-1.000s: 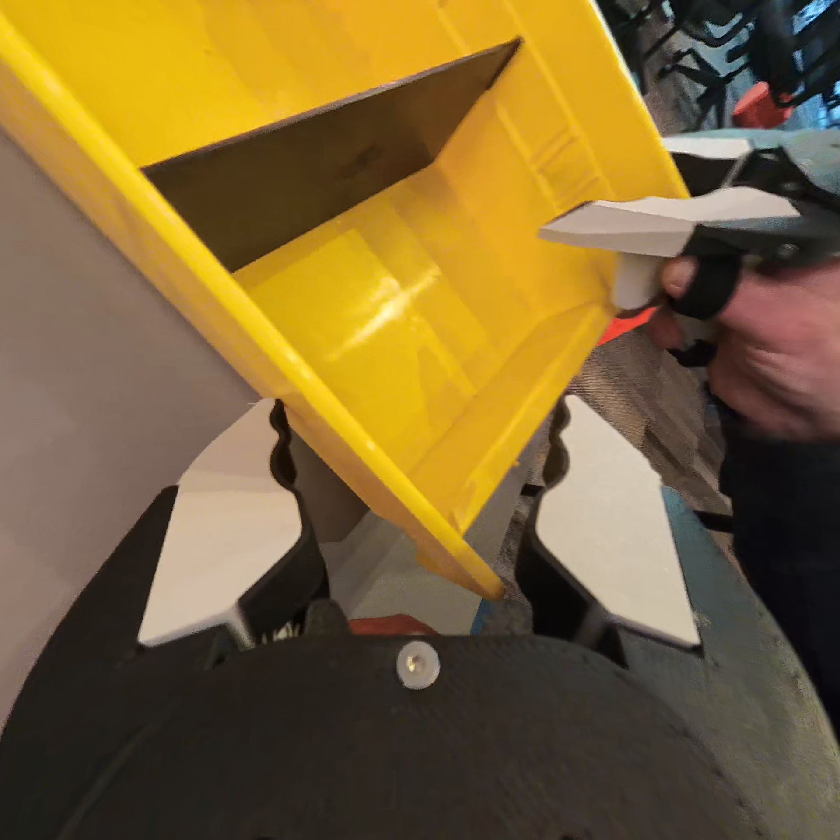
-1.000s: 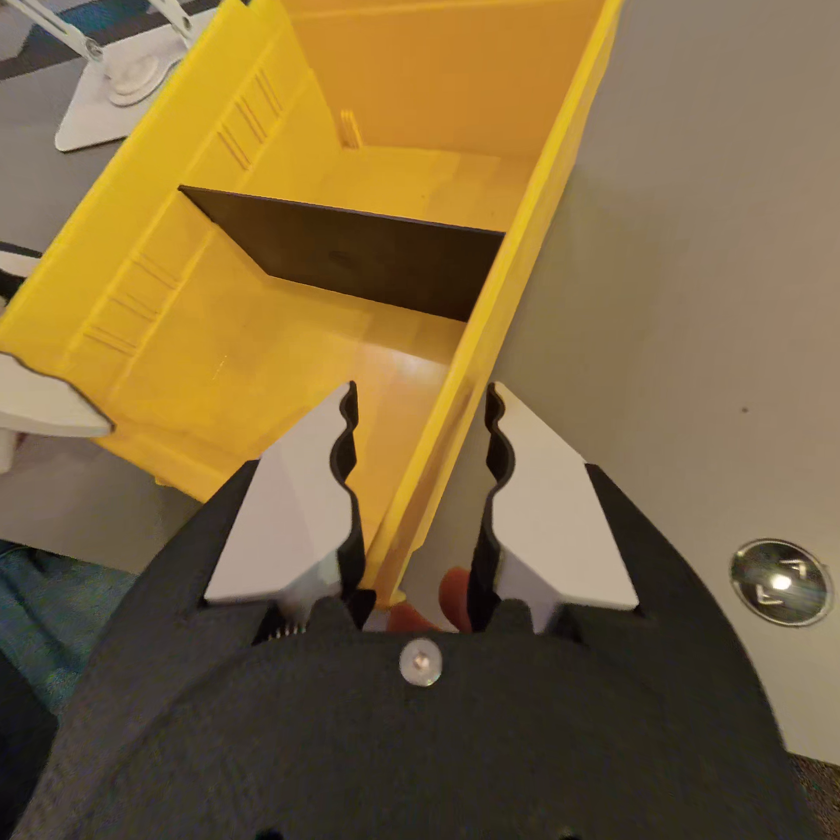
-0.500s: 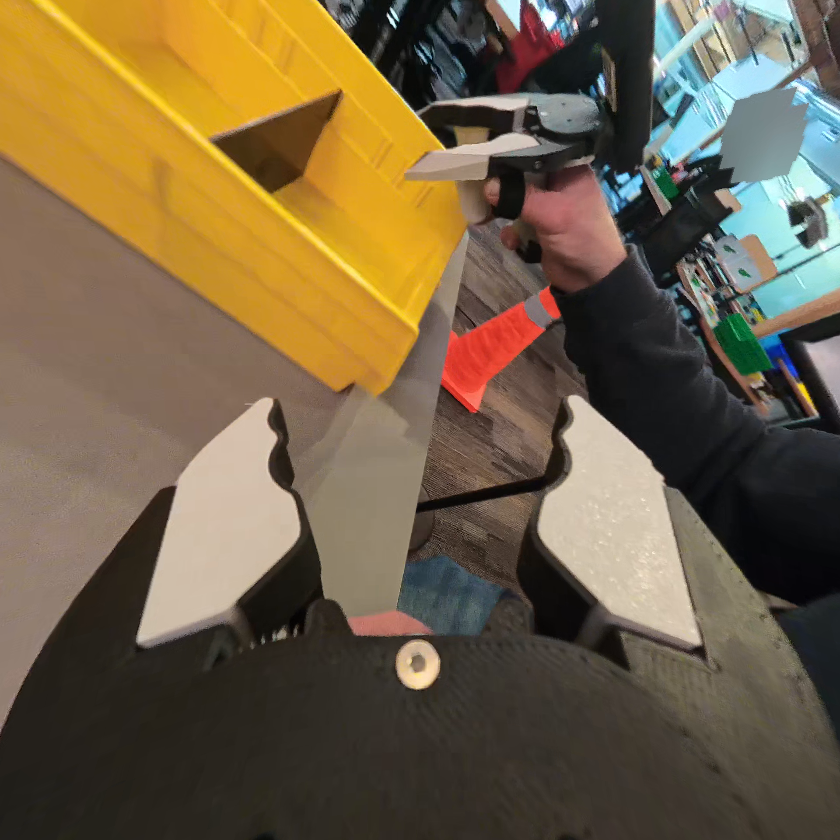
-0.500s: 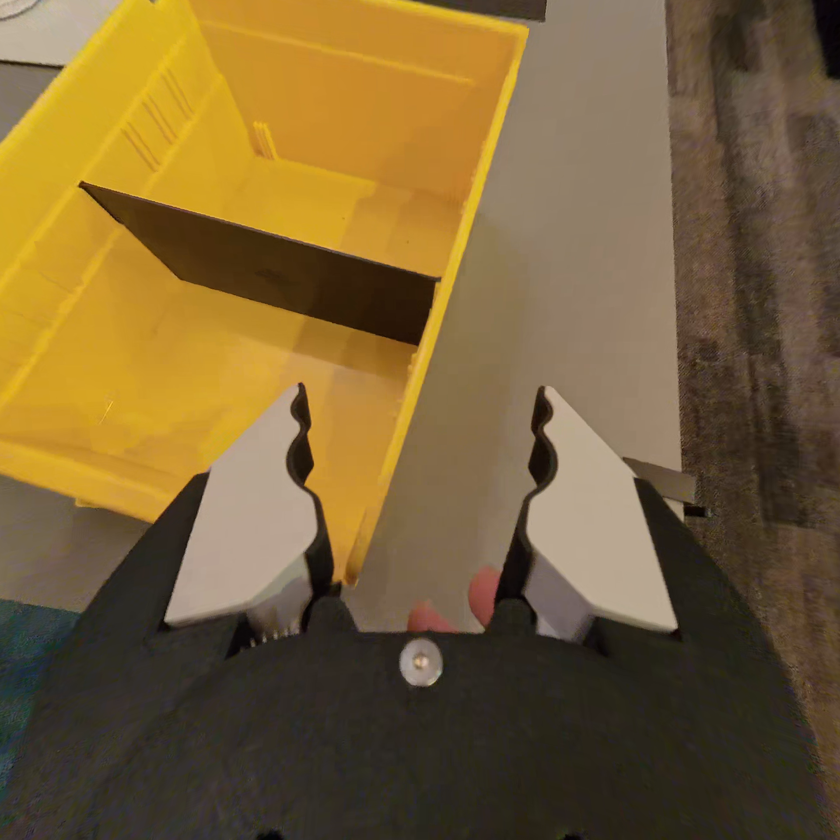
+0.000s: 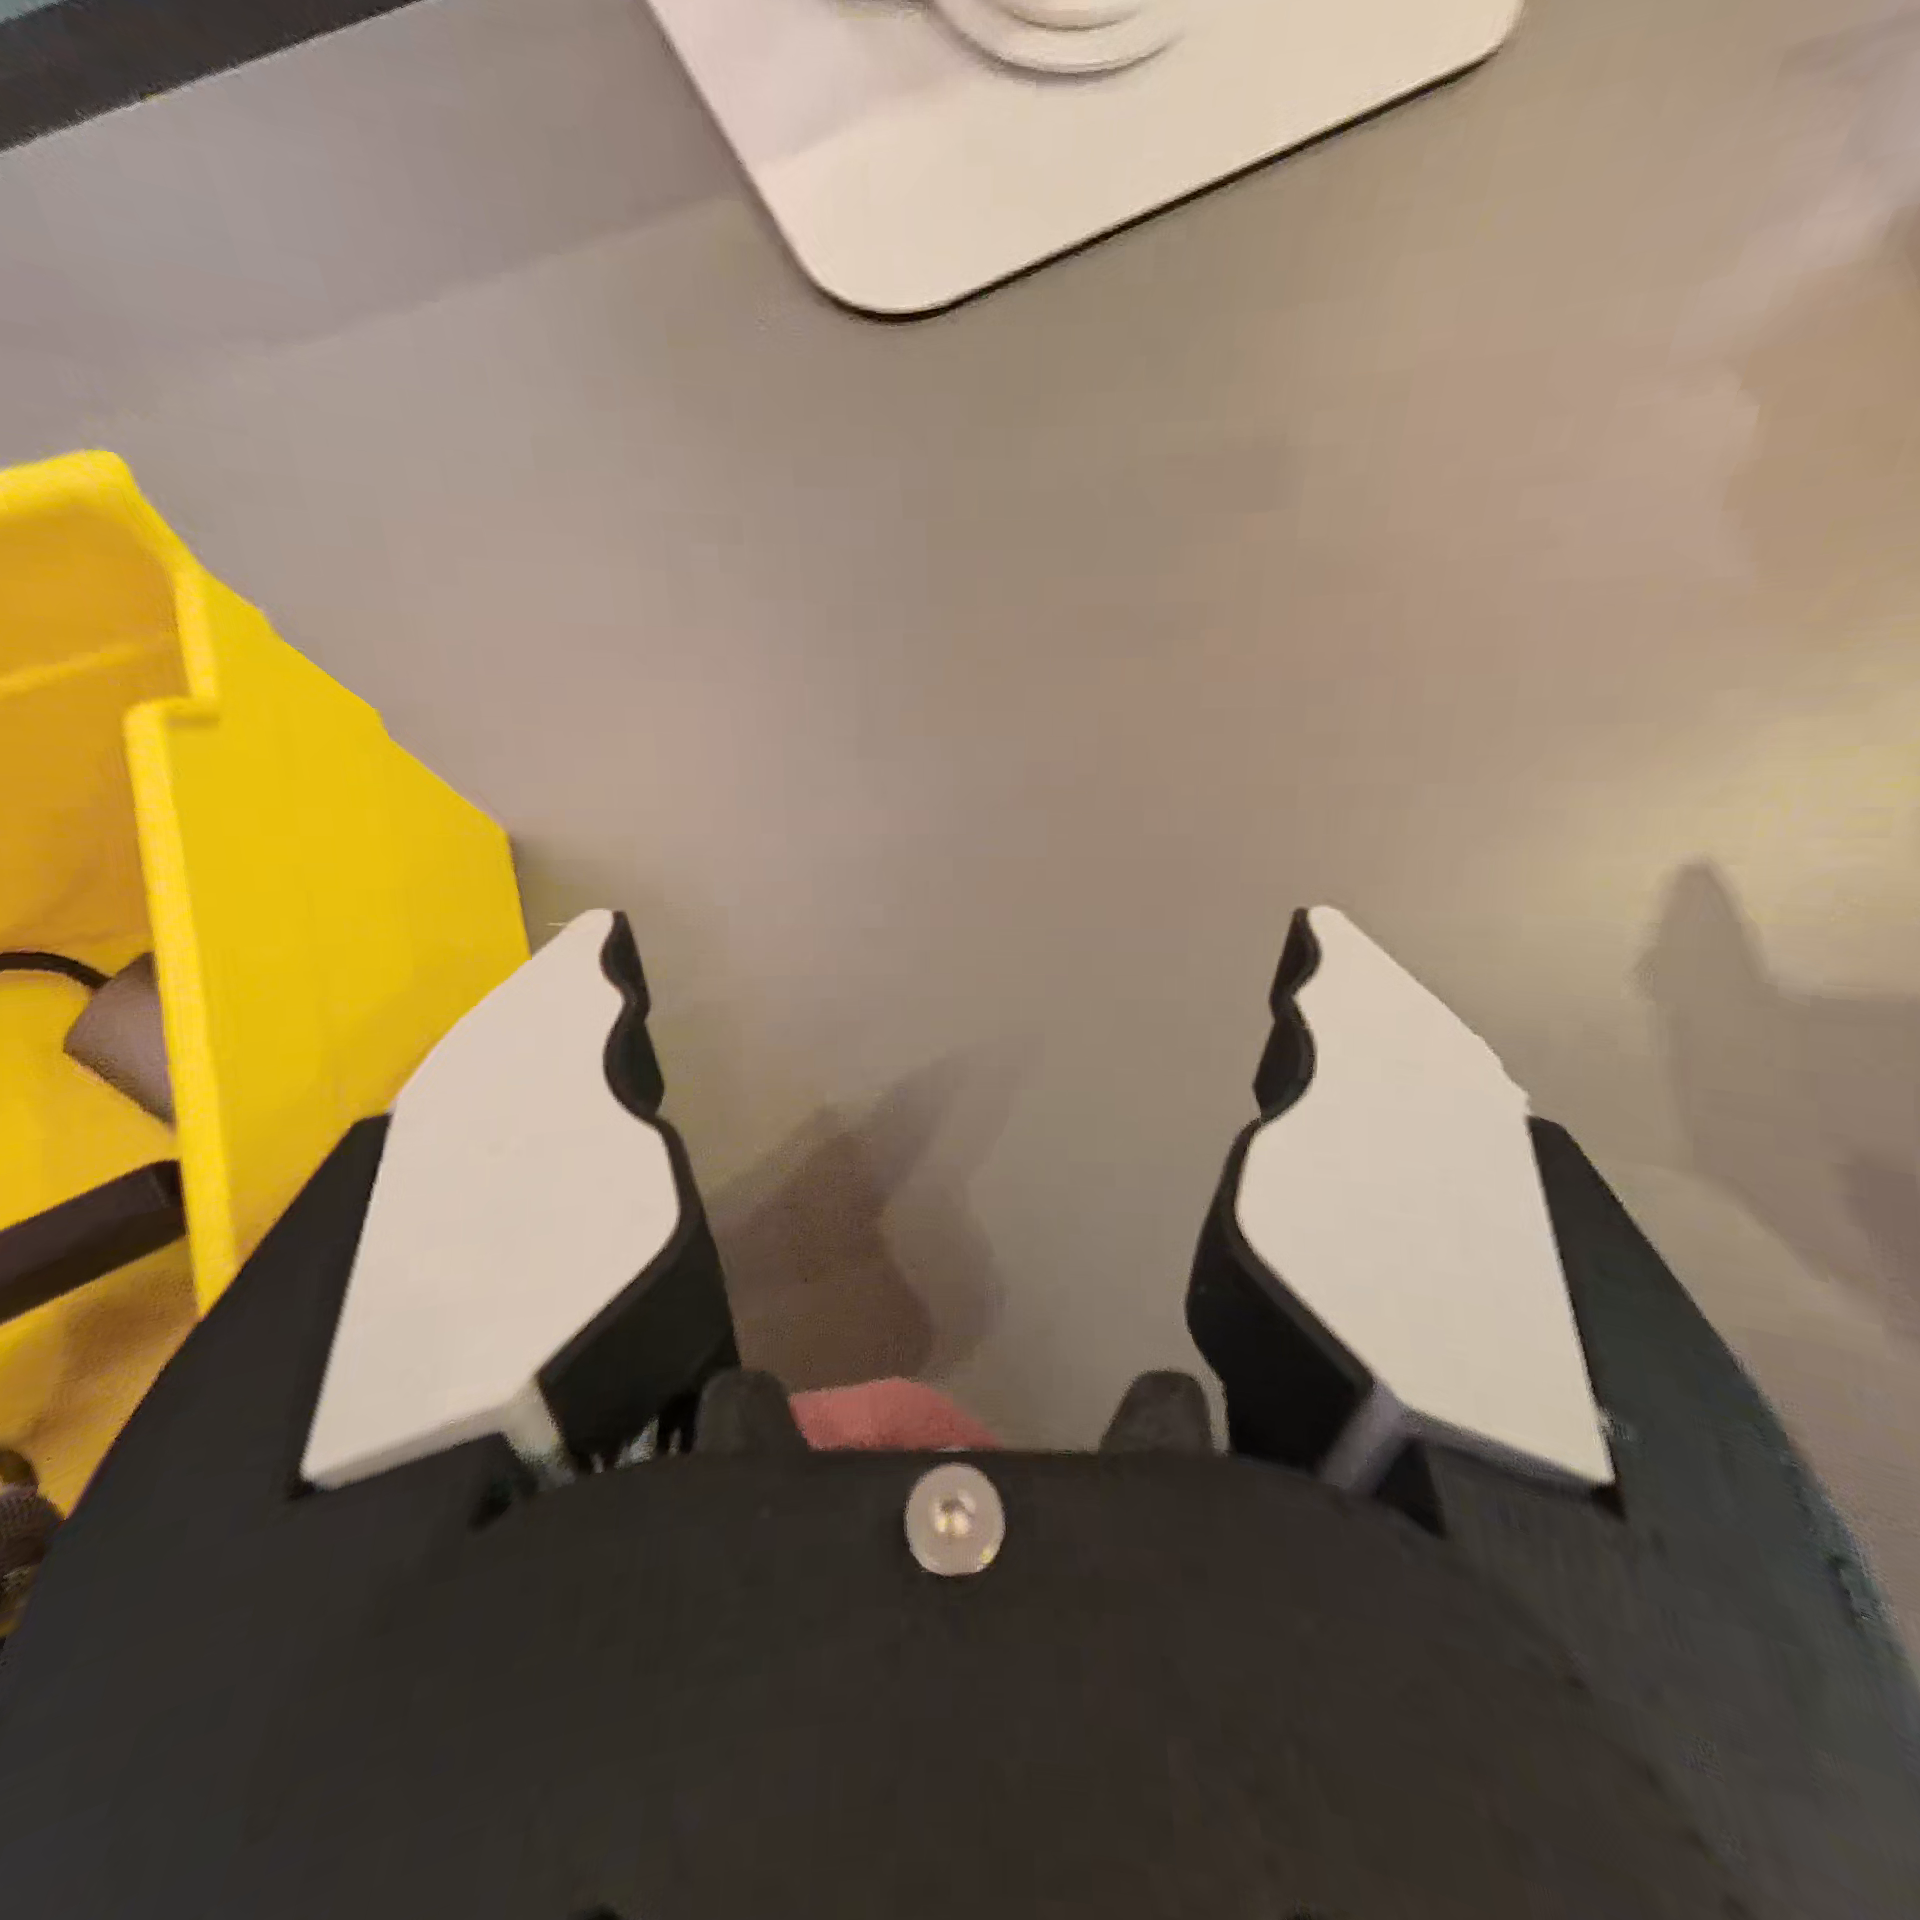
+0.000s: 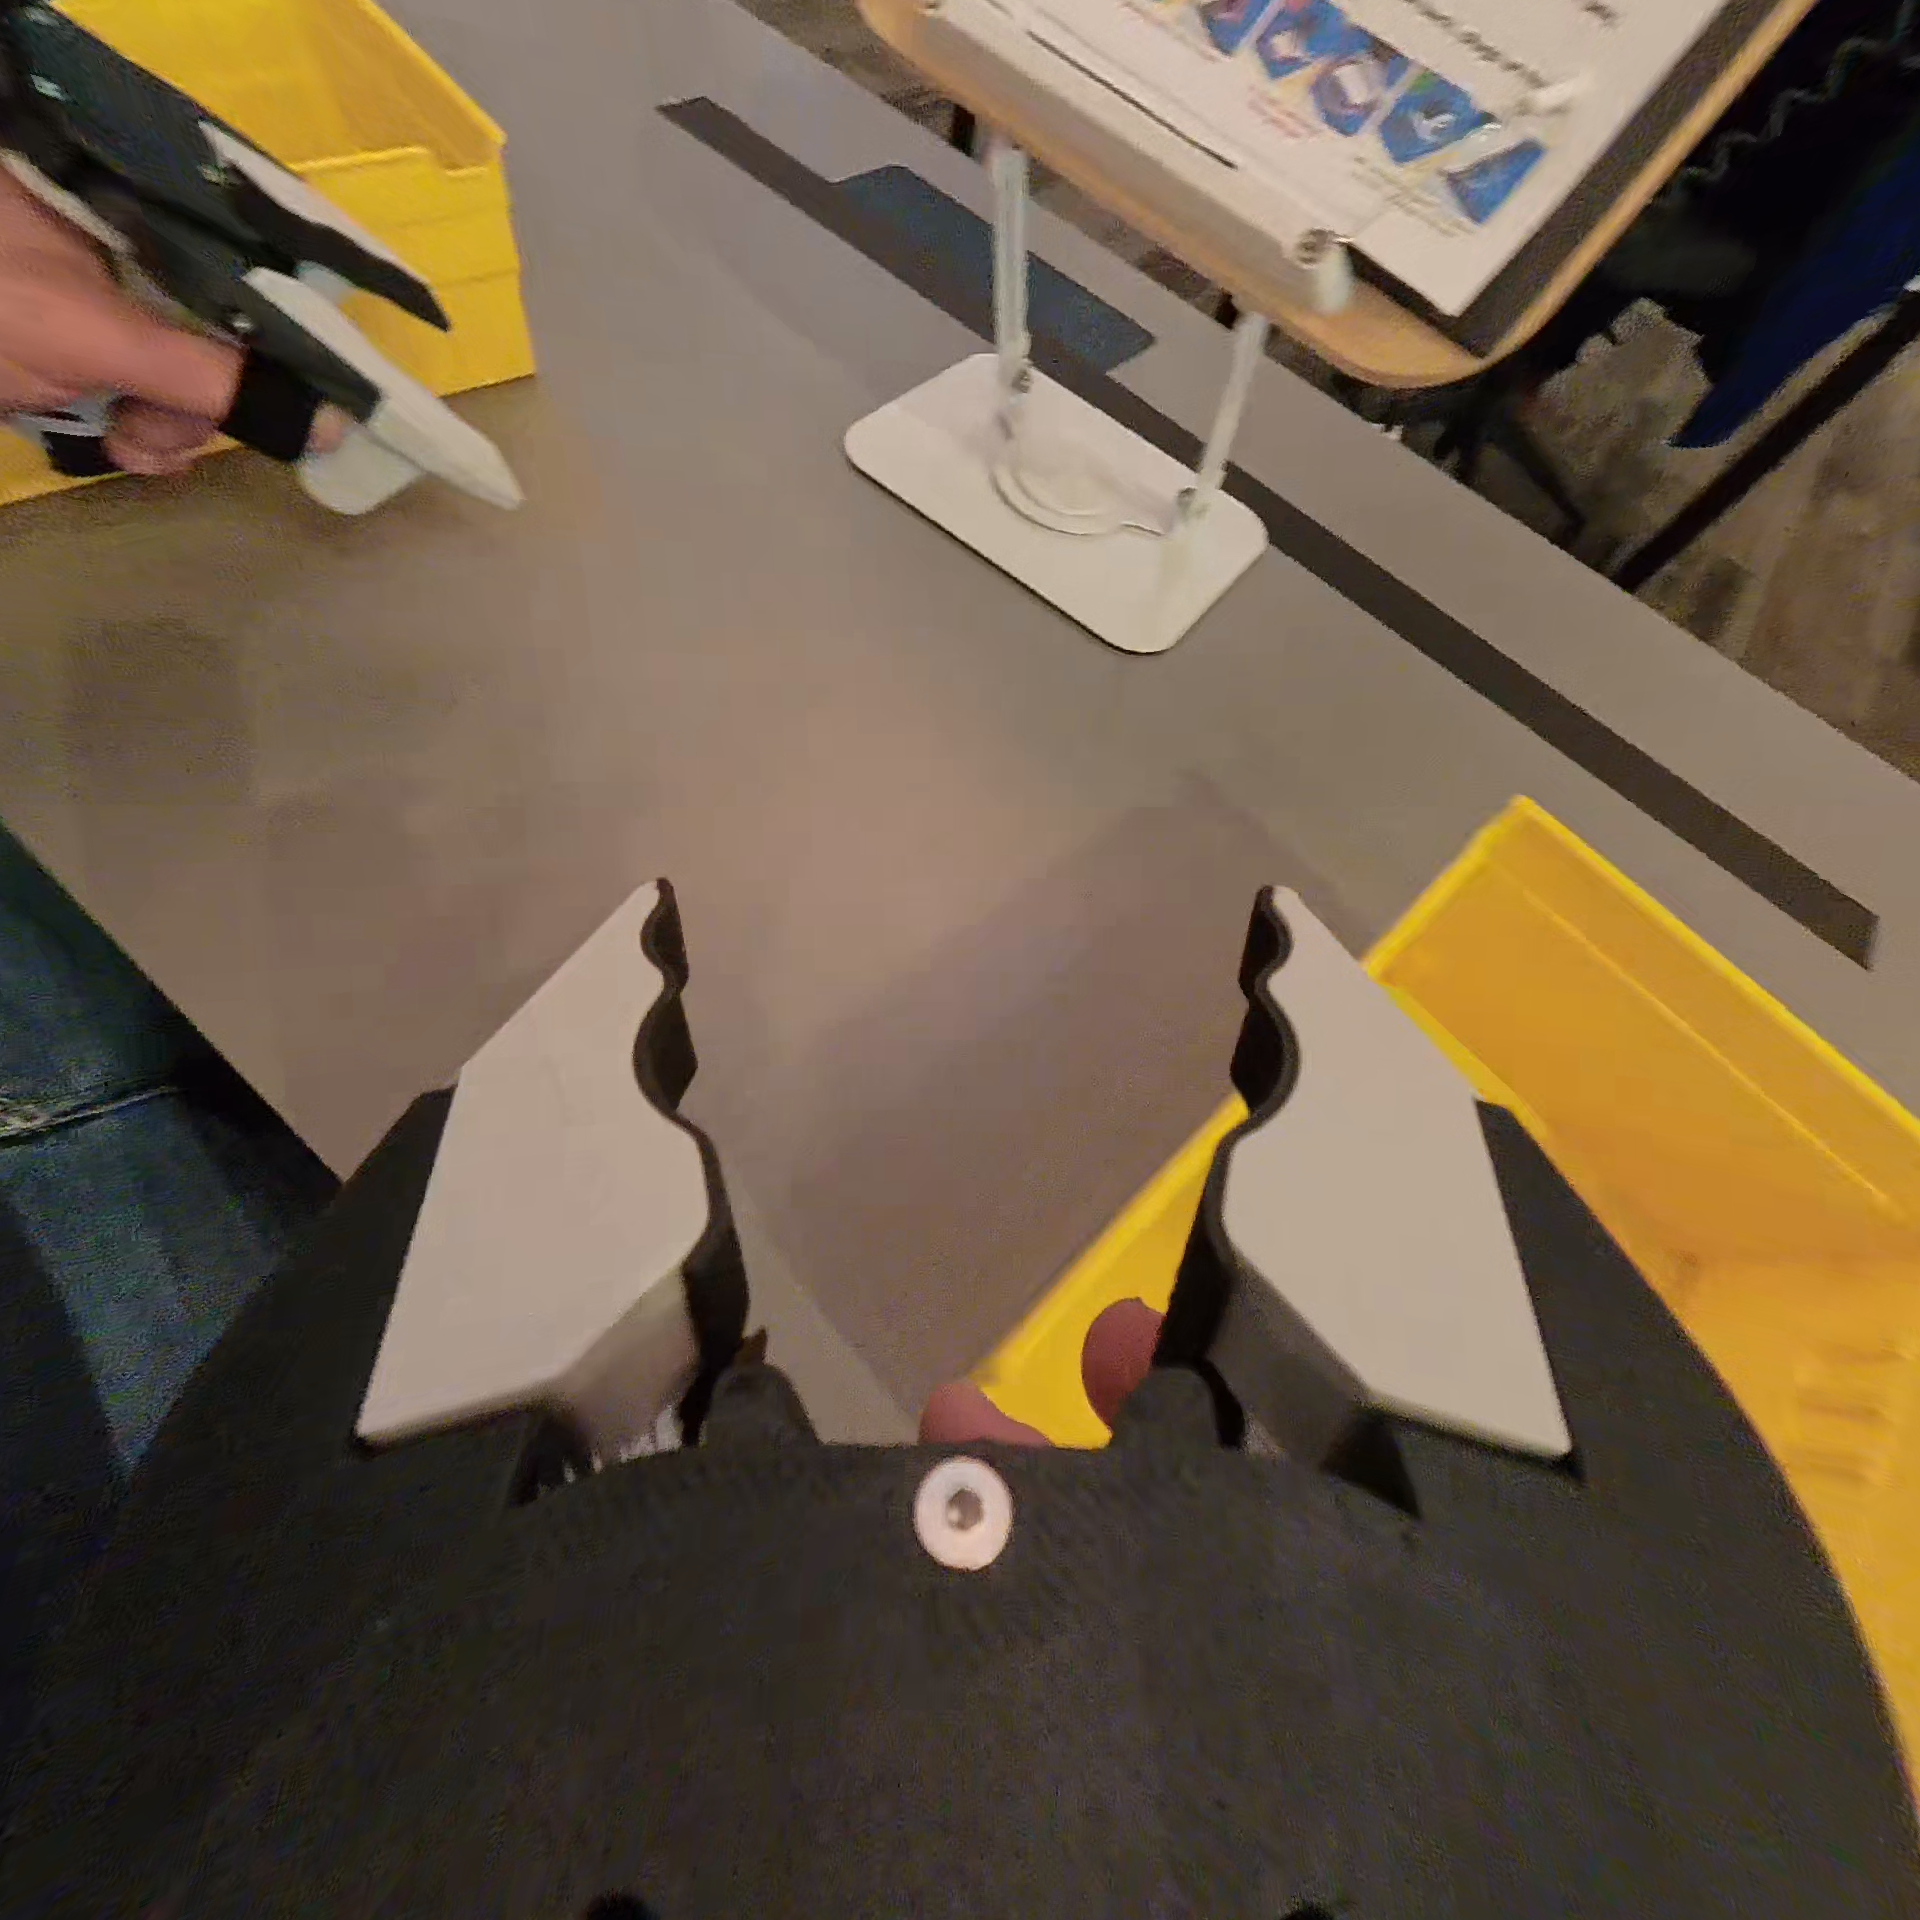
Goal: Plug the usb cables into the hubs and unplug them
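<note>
Grey table (image 6: 831, 831) with two hand-held grippers poised above it, neither carrying anything. Left hand-held gripper (image 5: 956, 935): jaws spread wide, pointing down at bare table surface just beside the corner of a yellow plastic bin (image 5: 312, 935). Inside that bin, at the frame's left edge, a dark cable-like strand (image 5: 62, 971) and a greyish block (image 5: 120, 1023) are partly visible; these may be a usb cable and a hub, though the view is too cropped and blurred to be sure. Right hand-held gripper (image 6: 961, 894): jaws likewise spread wide and empty, hovering over the table with a second yellow plastic bin (image 6: 1610, 1091) under its right finger; what shows of this bin's interior holds nothing. A white flat-based stand (image 6: 1060, 520) carrying a tilted board with printed sheets (image 6: 1247, 114) occupies the table's far middle.

Judged stage: the start, with cables and hubs not yet brought out and nothing plugged.

Risks from here: reaching into the left bin at an angle could catch a finger on its rim and drag or tip it. A loose cable seized mid-length rather than at the plug would leave the connector dangling and hard to align. Sweeping either gripper across the table could strike the stand, whose raised board looks top-heavy.
</note>
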`<action>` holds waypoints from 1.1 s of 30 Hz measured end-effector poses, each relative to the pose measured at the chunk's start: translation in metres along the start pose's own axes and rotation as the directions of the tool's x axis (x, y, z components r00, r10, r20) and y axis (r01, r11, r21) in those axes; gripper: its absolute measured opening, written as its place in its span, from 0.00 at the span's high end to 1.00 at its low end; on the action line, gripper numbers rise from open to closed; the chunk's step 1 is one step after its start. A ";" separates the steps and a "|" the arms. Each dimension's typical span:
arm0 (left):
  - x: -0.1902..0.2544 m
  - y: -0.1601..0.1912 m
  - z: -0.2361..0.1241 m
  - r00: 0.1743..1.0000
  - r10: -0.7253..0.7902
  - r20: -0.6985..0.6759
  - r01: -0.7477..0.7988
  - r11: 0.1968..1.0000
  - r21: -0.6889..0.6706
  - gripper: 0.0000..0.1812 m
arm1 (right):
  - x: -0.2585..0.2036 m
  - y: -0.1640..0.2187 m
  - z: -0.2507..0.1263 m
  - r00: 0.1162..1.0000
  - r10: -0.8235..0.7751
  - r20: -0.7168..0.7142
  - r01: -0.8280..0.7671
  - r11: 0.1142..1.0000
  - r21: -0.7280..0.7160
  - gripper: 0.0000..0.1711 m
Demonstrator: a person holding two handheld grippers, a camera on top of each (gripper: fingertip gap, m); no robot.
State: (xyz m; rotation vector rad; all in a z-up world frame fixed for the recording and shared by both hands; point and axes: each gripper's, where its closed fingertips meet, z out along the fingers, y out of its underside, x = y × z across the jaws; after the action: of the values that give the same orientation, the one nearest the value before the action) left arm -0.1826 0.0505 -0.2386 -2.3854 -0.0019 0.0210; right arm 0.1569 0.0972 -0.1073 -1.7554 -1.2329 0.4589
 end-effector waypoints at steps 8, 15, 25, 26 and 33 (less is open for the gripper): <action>0.023 -0.001 0.016 0.999 0.024 -0.034 -0.024 1.000 0.007 0.35 | -0.073 0.001 0.077 0.977 -0.012 0.212 0.027 0.997 -0.069 0.28; 0.084 0.015 0.050 0.974 0.200 -0.108 -0.209 0.975 -0.079 0.36 | -0.090 0.070 0.176 0.956 -0.022 0.292 0.107 0.954 -0.280 0.06; 0.099 0.018 0.052 0.986 0.111 -0.123 -0.119 0.991 -0.058 0.45 | -0.086 0.077 0.209 0.964 0.047 0.262 0.018 0.970 -0.241 0.10; 0.096 0.017 0.052 0.992 0.084 -0.096 -0.091 0.993 -0.078 0.49 | -0.085 0.077 0.209 0.965 0.053 0.256 0.012 0.969 -0.245 0.10; 0.084 0.018 0.048 0.997 0.076 -0.016 -0.077 0.997 -0.026 0.47 | -0.086 0.079 0.208 0.967 0.061 0.249 0.005 0.967 -0.255 0.07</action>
State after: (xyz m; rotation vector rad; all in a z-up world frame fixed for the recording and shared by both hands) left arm -0.0995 0.0709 -0.2868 -2.4106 0.0965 0.0397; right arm 0.0126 0.1115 -0.2970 -1.9773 -1.5038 0.5792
